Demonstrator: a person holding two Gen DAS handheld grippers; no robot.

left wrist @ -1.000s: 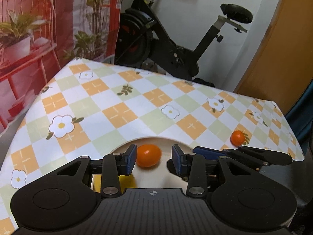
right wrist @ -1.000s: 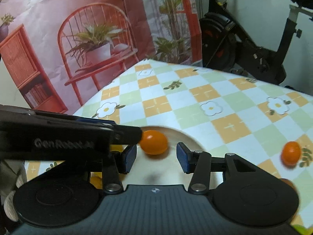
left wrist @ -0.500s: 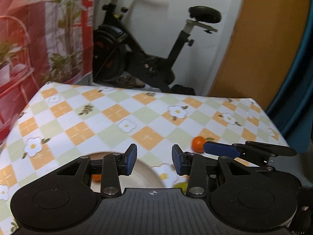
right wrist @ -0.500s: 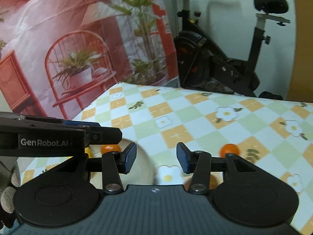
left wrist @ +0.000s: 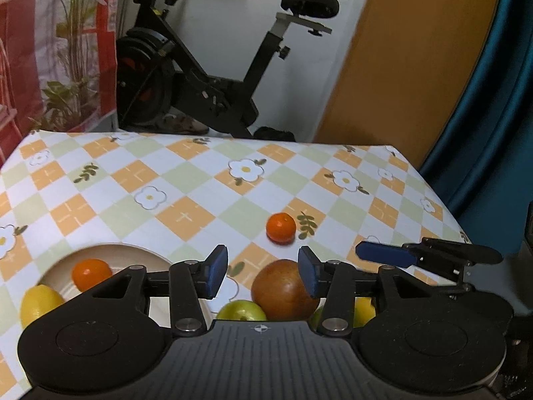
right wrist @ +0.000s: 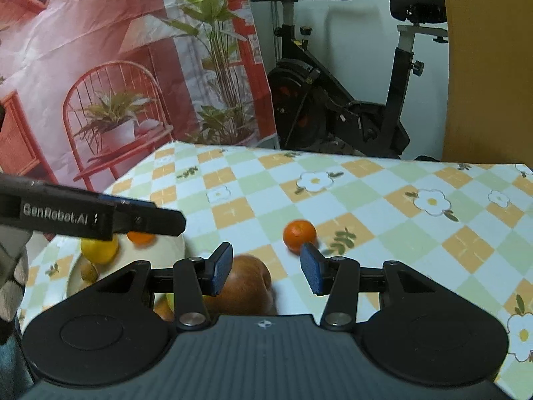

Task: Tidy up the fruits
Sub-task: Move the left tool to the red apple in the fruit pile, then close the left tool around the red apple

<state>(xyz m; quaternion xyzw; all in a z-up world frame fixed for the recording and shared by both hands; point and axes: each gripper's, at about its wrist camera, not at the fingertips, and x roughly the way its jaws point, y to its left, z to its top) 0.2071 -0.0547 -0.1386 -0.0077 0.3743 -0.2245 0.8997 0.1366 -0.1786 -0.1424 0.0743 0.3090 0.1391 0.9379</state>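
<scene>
A cream plate at the left holds a small orange and a lemon; it also shows in the right wrist view. A loose mandarin lies on the checked tablecloth, also in the right wrist view. A reddish-brown apple and a green fruit lie close below my left gripper, which is open and empty. My right gripper is open and empty, above the apple, with the mandarin just beyond its right fingertip.
The table carries a flowered checked cloth; its far edge and right edge are near. An exercise bike stands behind it. A yellow fruit peeks out under the left gripper's right finger. The right gripper's finger reaches in from the right.
Both grippers have swung right, away from the plate and its orange, staying open. The apple, green fruit and loose mandarin now lie in front of them.
</scene>
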